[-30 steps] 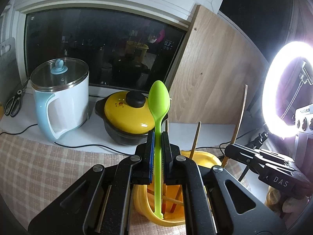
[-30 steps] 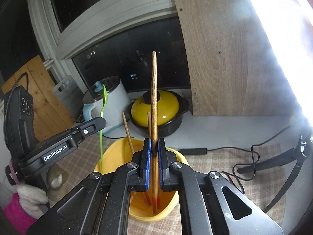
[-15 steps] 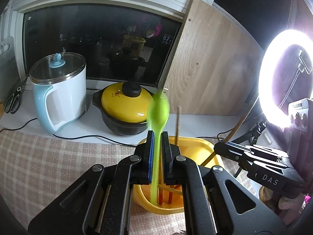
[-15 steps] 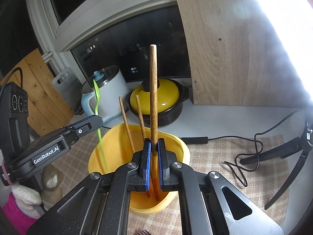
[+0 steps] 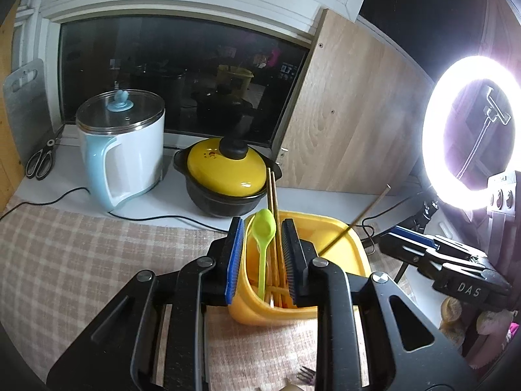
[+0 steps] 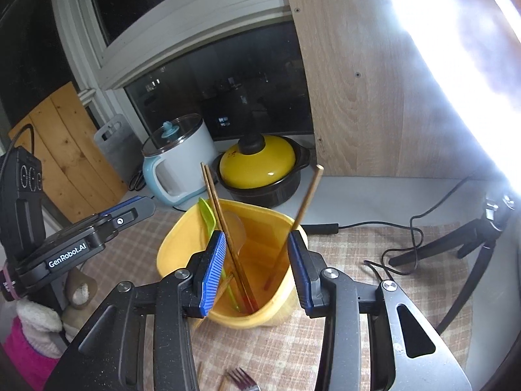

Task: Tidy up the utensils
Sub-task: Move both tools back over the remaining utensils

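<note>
Left gripper (image 5: 262, 257), lower centre of its own view: jaws opening, pads spread. Green spoon (image 5: 263, 244) stands between them but untouched, leaning in the yellow holder (image 5: 345, 244) with its bowl up.

Right gripper (image 6: 257, 272), lower centre of its view: jaws opening too, wider gap. Nothing pinched. A lone chopstick (image 6: 301, 215) leans on the holder's right rim, just inside the right pad and clear of it.

Step, my read: release of a drop-off. Both utensils are already resting in the holder, so each gripper only has to let go fully.

Next move likely needs both grippers backed off toward the lower edge of frame without dragging a pad along the spoon handle or the chopstick; the holder looks light and could tip. After that, loose items lie at the bottom edge: a fork (image 6: 242, 378) on the checked cloth (image 5: 65, 260), plus a thin wooden tip beside it that I can't identify.

Count, right wrist view:
- chopsticks in holder: 3 (a crossed pair (image 6: 224, 224) centre-left, one at right)
- green spoon: 1
- fork: 1, outside the holder
- holder: 1

Background, upper half: a white-and-blue electric pot (image 5: 122, 150), a yellow-lidded casserole (image 5: 228, 179), scissors (image 5: 42, 159) at far left.
</note>
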Motion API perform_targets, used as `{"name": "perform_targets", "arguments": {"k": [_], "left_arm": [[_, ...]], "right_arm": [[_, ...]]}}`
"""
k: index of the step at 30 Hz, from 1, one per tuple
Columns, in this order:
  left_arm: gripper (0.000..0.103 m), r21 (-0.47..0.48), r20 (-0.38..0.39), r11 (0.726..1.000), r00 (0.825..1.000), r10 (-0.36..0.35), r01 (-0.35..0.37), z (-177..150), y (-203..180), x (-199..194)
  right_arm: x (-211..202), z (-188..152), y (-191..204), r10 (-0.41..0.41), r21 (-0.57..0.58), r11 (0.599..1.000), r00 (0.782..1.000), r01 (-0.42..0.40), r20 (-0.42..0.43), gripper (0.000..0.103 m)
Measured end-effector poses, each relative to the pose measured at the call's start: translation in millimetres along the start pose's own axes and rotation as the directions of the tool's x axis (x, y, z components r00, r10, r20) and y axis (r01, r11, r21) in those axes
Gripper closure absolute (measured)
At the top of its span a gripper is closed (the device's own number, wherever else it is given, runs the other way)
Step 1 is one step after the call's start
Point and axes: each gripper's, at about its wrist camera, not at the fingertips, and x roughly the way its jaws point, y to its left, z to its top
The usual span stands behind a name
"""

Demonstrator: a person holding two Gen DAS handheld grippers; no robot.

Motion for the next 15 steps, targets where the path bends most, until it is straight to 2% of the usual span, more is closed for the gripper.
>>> {"name": "perform_targets", "arguments": {"k": [7, 15], "left_arm": [[0.080, 0.010, 0.010, 1.000, 1.000, 0.021, -0.021, -14, -3, -27], [0.080, 0.023, -0.034, 0.999, 0.999, 0.038, -0.037, -43, -8, -52]], "right_arm": [[-28, -14, -8, 0.006, -0.014, 1.000, 1.000, -0.006, 0.015, 0.065], [-55, -44, -23, 0.003, -0.080, 0.997, 1.000, -0.002, 0.019, 0.065]]}}
